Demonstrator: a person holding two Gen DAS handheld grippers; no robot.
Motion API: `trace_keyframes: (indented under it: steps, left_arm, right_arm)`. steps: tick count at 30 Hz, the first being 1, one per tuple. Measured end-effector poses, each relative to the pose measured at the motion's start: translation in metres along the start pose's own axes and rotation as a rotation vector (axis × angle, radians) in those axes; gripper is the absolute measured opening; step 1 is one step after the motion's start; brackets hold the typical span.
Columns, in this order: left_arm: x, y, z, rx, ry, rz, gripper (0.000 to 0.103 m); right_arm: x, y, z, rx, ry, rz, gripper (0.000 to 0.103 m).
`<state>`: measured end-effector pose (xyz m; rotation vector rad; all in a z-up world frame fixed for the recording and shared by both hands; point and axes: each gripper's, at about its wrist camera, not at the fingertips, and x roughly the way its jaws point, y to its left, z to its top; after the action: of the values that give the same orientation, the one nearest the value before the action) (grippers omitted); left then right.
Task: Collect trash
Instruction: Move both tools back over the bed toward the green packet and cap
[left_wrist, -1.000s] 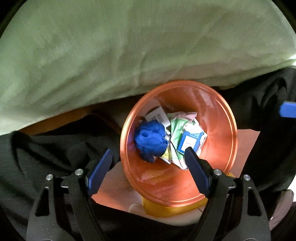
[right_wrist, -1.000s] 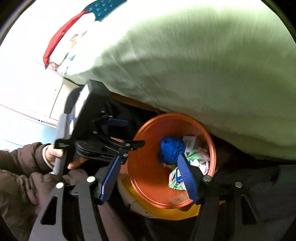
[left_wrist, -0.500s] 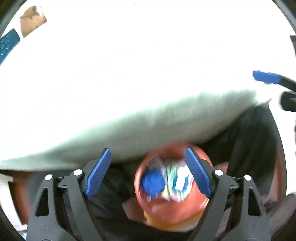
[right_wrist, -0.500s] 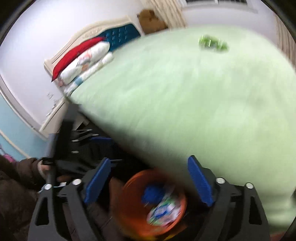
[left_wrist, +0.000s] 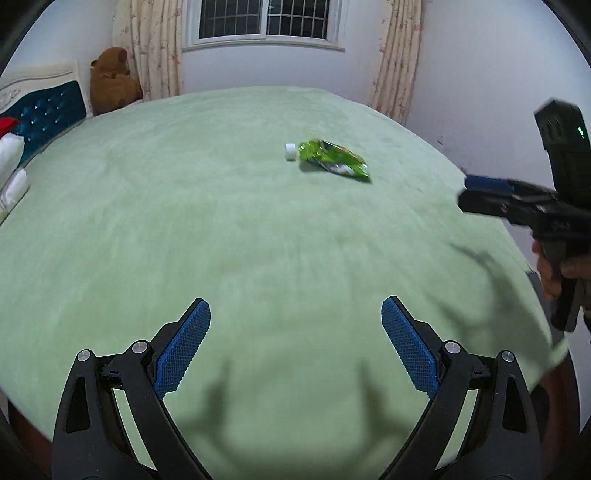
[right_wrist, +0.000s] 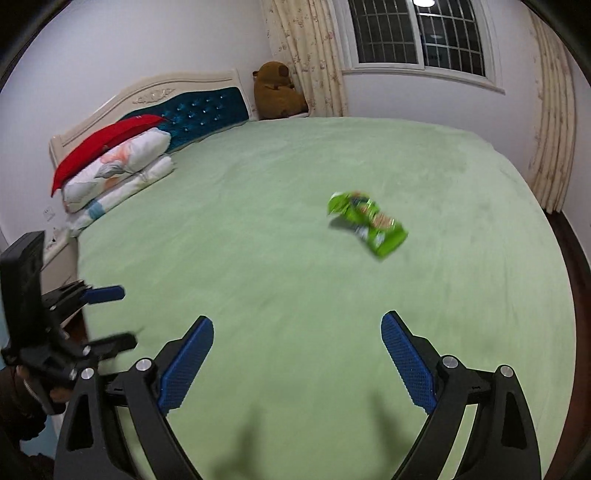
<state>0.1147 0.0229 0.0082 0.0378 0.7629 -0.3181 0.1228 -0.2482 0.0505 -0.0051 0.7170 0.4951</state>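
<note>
Your left gripper (left_wrist: 295, 314) stands wide, its jaws having just been opening, with nothing between the blue pads but the green bedspread (left_wrist: 184, 221) below. Your right gripper (right_wrist: 297, 328) is equally wide, its jaws also having just been opening, and it too holds nothing and touches nothing.

Both grippers point forward and down across the bed, hanging above its near edge. From the left wrist view, your right hand (left_wrist: 557, 269) shows at the right edge, wrapped around the black handle of its gripper. From the right wrist view, your left gripper appears at the left edge, with its hand mostly hidden behind the frame.

The green snack wrapper (left_wrist: 334, 160) lies flat on the bedspread, well apart from both grippers, ahead of them and slightly to the right of centre in each view. A small white cap (left_wrist: 290, 151) lies just beside the wrapper's left end; in the right wrist view you cannot make it out. Pillows (right_wrist: 118, 173) are stacked by the headboard (right_wrist: 207, 110), and a brown teddy bear (right_wrist: 277, 92) sits in the far corner.
</note>
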Motion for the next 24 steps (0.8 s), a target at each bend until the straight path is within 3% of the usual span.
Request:
trace_keyframes:
  steps: [7,14,21,23,24]
  left_arm:
    - [0.060,0.001,0.027,-0.001,0.021,-0.006,0.092]
    - [0.088,0.001,0.041,-0.015,0.028,-0.010,0.092]
    - [0.102,-0.001,0.036,0.005,0.057,-0.004,0.092]
    - [0.103,-0.001,0.035,0.007,0.062,-0.006,0.092]
    - [0.103,-0.001,0.035,0.008,0.063,-0.007,0.092]
  right_arm:
    - [0.079,-0.041,0.060,-0.052,0.048,-0.055,0.090]
    - [0.152,-0.056,0.083,-0.152,0.146,-0.123,0.091]
    - [0.204,-0.073,0.098,-0.136,0.205,-0.098,0.091]
    - [0.212,-0.073,0.098,-0.141,0.232,-0.095,0.084]
    - [0.218,-0.074,0.097,-0.133,0.259,-0.077,0.067]
